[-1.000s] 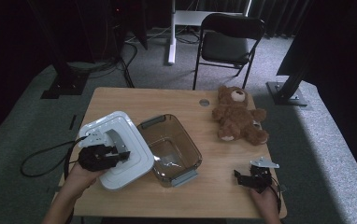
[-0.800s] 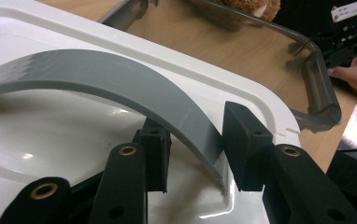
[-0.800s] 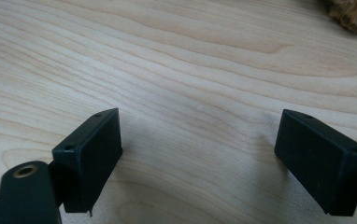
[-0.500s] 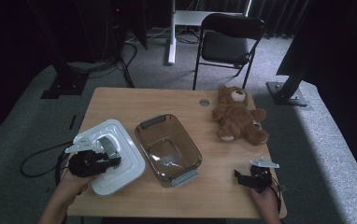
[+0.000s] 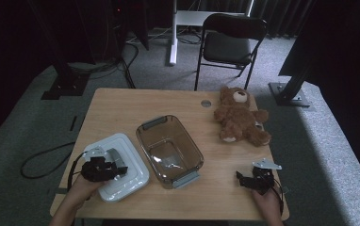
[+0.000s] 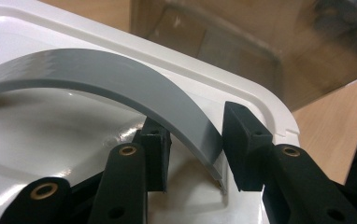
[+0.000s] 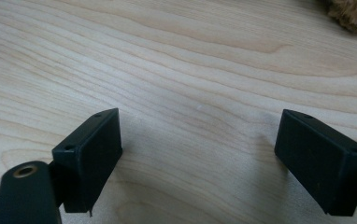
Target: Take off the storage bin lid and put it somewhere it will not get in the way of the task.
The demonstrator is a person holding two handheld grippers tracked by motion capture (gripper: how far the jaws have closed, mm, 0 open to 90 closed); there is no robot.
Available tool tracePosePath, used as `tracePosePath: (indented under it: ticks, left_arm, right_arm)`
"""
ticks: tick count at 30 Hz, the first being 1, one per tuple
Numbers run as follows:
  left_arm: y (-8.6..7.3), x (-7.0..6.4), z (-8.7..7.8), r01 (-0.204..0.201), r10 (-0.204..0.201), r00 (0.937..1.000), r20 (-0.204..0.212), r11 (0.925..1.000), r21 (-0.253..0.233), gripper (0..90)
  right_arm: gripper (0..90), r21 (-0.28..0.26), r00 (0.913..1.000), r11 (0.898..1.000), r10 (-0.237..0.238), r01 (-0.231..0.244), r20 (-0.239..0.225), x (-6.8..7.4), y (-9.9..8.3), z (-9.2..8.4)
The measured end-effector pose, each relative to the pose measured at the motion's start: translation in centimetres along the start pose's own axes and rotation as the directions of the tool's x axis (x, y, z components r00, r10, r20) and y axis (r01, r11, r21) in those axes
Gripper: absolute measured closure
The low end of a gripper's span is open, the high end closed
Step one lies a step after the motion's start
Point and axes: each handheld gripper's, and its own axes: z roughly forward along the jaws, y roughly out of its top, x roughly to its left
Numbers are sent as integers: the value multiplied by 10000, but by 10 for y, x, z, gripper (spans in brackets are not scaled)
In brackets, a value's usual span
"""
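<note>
High view: the left gripper [image 5: 103,168] sits over a white lid [image 5: 121,165] at the near left of the table [image 5: 121,108]. The lid lies flat on the wood, just beside a clear brown tub [image 5: 170,149] that stands open mid-table. The person's left hand [image 5: 81,187] holds the gripper from the near edge, and a cable [image 5: 41,157] trails off the table's left side to the floor. At the near right the right gripper [image 5: 245,180] rests low on bare wood, well apart from the tub. A teddy bear [image 5: 239,115] lies at the far right. Behind the table stands a black chair [image 5: 232,40].

Left gripper view: the lid [image 6: 50,121] lies under the jaws, and its grey handle [image 6: 120,88] arches up across it. The left gripper [image 6: 194,149] is clenched on one end of the handle; the strip runs down between the two pads [image 6: 244,140], one on each face. The tub [image 6: 242,46] rises just past the lid's rim, with table [image 6: 331,121] showing to the side.

Right gripper view: the right gripper [image 7: 200,154] is released, its jaws spread wide with nothing between them, hovering close over the pale table [image 7: 190,60]. A bit of the bear's fur [image 7: 352,14] shows at the top corner.
</note>
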Motion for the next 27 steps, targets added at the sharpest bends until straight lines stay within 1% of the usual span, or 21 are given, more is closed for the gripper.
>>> tracePosePath:
  ticks: [4, 6, 8, 10, 11, 15, 16, 17, 19, 21, 22, 24, 25, 26, 27]
  left_arm:
    - [-4, 7, 13, 28, -32, 9997, 233, 9998, 176, 637]
    - [-6, 10, 18, -40, 37, 9986, 528, 10000, 64, 637]
    - [-7, 11, 23, -209, 205, 9977, 642, 9998, 56, 635]
    - [-6, 12, 28, -301, 290, 9985, 457, 9993, 235, 636]
    - [-6, 12, 31, -295, 286, 9988, 406, 9993, 224, 636]
    - [-7, 19, 38, -64, 55, 9997, 240, 9993, 376, 635]
    - [-8, 19, 38, 37, -45, 9997, 221, 9993, 371, 634]
    - [-8, 20, 38, 51, -58, 9998, 207, 9995, 308, 632]
    - [-8, 20, 37, 97, -98, 9999, 28, 9997, 216, 591]
    - [-8, 20, 35, 115, -115, 9995, -303, 9999, -14, 523]
    - [-8, 20, 35, 185, -188, 9990, -406, 9998, -66, 488]
    - [-9, 20, 33, 231, -237, 9985, -485, 9996, -131, 435]
    - [-9, 20, 32, 161, -167, 9980, -605, 9998, -120, 383]
    - [-10, 19, 30, 103, -111, 9978, -654, 9999, -116, 361]
    - [-11, 19, 28, 49, -60, 9983, -587, 9998, -189, 341]
  right_arm:
    - [141, 0, 10000, 10000, 1, -1, 0, 0, 0, 0]
    - [140, 0, 10000, 10000, 1, -1, 0, 0, 0, 0]
    - [140, 0, 10000, 10000, 2, -2, -1, 0, 0, 0]
    - [141, 1, 10000, 10000, 3, -3, -1, 0, 0, 0]
    - [141, 0, 10000, 10000, 2, -2, 1, 0, 0, 0]
    - [141, -1, 10000, 10000, 0, 0, 1, 0, 0, 0]
    - [141, 0, 10000, 10000, 1, -1, 1, 0, 0, 0]
    - [141, 1, 10000, 10000, -1, 1, 0, 0, 0, 0]
    - [141, 0, 10000, 10000, 1, -1, 2, 0, 0, 0]
    - [141, 1, 10000, 10000, 0, 0, 0, 0, 0, 0]
    - [141, 0, 10000, 10000, 2, -2, 2, 0, 0, 0]
    - [141, 1, 10000, 10000, 0, 0, 1, 0, 0, 0]
    - [141, 1, 10000, 10000, -2, 2, 1, 0, 0, 0]
    - [140, 2, 10000, 10000, 2, -2, 0, 0, 0, 0]
    - [141, 2, 10000, 10000, 0, 0, 0, 0, 0, 0]
